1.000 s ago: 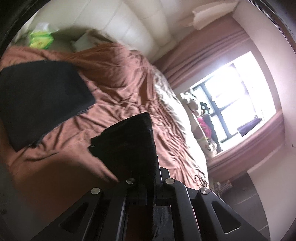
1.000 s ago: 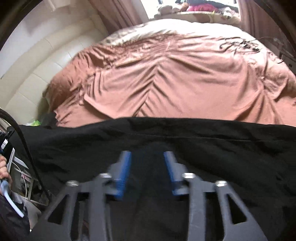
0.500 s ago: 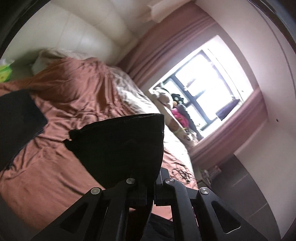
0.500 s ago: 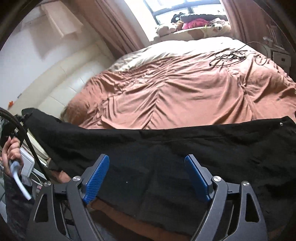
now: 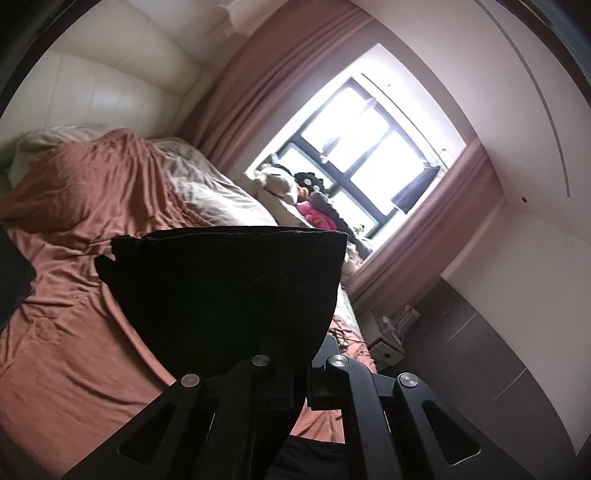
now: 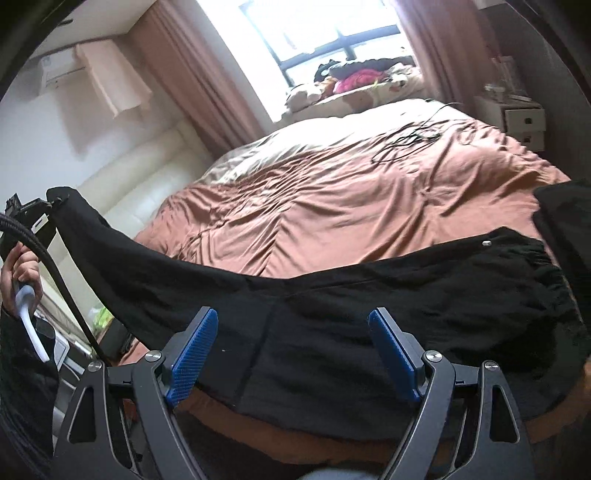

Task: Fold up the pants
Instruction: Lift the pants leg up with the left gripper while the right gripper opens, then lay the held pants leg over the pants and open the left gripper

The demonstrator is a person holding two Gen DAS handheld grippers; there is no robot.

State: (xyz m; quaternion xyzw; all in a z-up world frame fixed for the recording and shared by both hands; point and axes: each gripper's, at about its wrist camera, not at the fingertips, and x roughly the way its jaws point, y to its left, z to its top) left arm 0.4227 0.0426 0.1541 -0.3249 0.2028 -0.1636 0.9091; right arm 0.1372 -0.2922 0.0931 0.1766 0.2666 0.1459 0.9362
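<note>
Left gripper (image 5: 301, 363) is pressed together on a hem of the black pants (image 6: 369, 314), lifting that end clear of the bed (image 6: 332, 206); its fingertips are hidden by cloth. Right gripper (image 6: 291, 350) has just been opening and stands spread, blue pads (image 6: 192, 350) apart, nothing pinched; the pants lie just beyond and below it, probably untouched. From the raised left end the pants slope down to the waistband, flat on the near right of the bed. Brown cover, rumpled, cables (image 6: 413, 140) at the far side. Window (image 6: 325, 26) with curtains (image 6: 195, 81) beyond.
</note>
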